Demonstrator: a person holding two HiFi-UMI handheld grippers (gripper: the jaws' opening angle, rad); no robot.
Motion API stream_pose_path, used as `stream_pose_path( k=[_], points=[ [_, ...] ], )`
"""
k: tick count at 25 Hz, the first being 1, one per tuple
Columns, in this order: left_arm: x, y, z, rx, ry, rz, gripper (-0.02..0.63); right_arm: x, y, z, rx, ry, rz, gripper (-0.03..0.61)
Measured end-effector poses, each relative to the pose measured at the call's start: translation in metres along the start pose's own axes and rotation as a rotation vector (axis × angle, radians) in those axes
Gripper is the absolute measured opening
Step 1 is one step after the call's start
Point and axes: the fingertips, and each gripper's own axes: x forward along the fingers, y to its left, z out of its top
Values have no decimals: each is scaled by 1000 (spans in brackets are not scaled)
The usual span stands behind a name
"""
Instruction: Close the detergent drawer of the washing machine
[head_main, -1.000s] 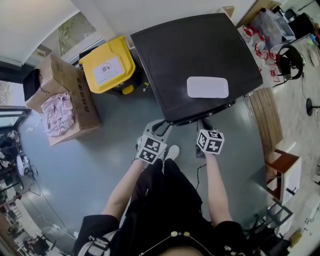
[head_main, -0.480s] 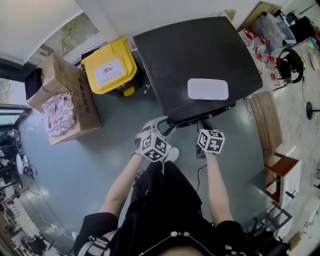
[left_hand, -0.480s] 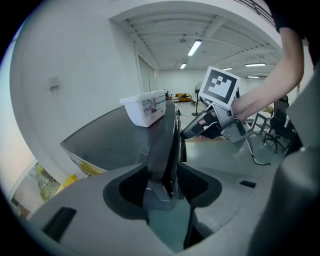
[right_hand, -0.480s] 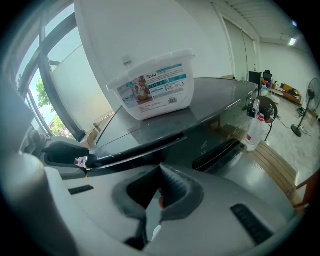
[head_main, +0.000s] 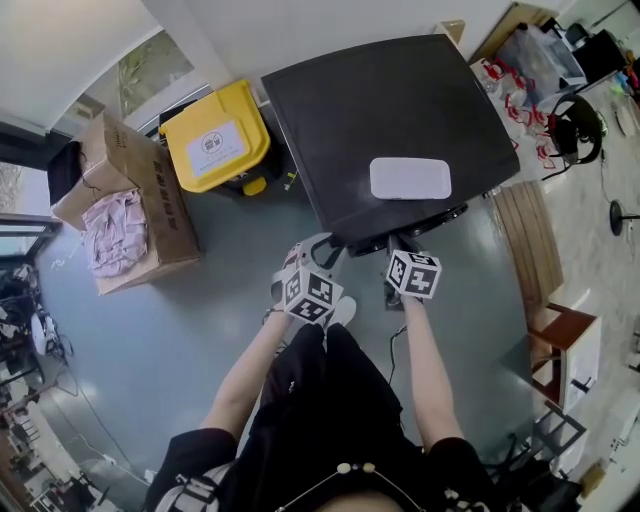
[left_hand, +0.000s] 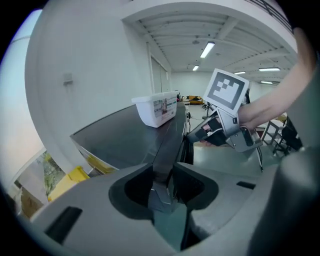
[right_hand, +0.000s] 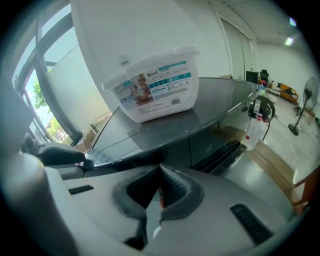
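The dark washing machine (head_main: 390, 110) carries a white detergent box (head_main: 410, 178) on its top. My left gripper (head_main: 322, 247) is at the machine's front left corner. In the left gripper view a thin dark front edge (left_hand: 167, 150) runs between the jaws of the left gripper (left_hand: 162, 187). I cannot tell the drawer front from the panel there. The jaws have just been closing, and a gap still shows beside the edge. My right gripper (head_main: 397, 245) is shut and empty, with its tip at the machine's front edge; the shut right gripper (right_hand: 159, 200) looks along the panel.
A yellow bin (head_main: 215, 135) stands left of the machine, beside a cardboard box (head_main: 125, 205) holding cloth. Wooden furniture (head_main: 525, 225) stands to the right. The person's legs fill the floor below the grippers.
The left gripper has rolled at the machine's corner, so its marker cube shows another face. The right gripper has edged slightly closer to the machine's front.
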Motion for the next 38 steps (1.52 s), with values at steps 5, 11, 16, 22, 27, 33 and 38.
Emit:
stream_pose_path(
  k=[5,11,16,22,27,33,38],
  points=[
    [-3,3,1,-96,-21,-29,126,-15,7,9,29,-71,52,3],
    [-25,8,38,-201,-162,-71,64,-64,24,37,-14,-226,124,3],
    [-65,8,90,-351,-387,-147,27,-126,57,64,-117,-400,193,3],
    [-123,-9,147,-311,-598,-203,6,-203,106,79,-350,-572,214,2],
    [-169,-20,181,-236,-732,-202,6,-264,132,95,-338,-711,246,2],
    [-206,-33,198,-257,-816,-243,6,-317,139,94,-331,-802,237,2],
    [-216,-49,201,-220,-819,-260,6,-335,136,85,-337,-819,219,2]
  ],
)
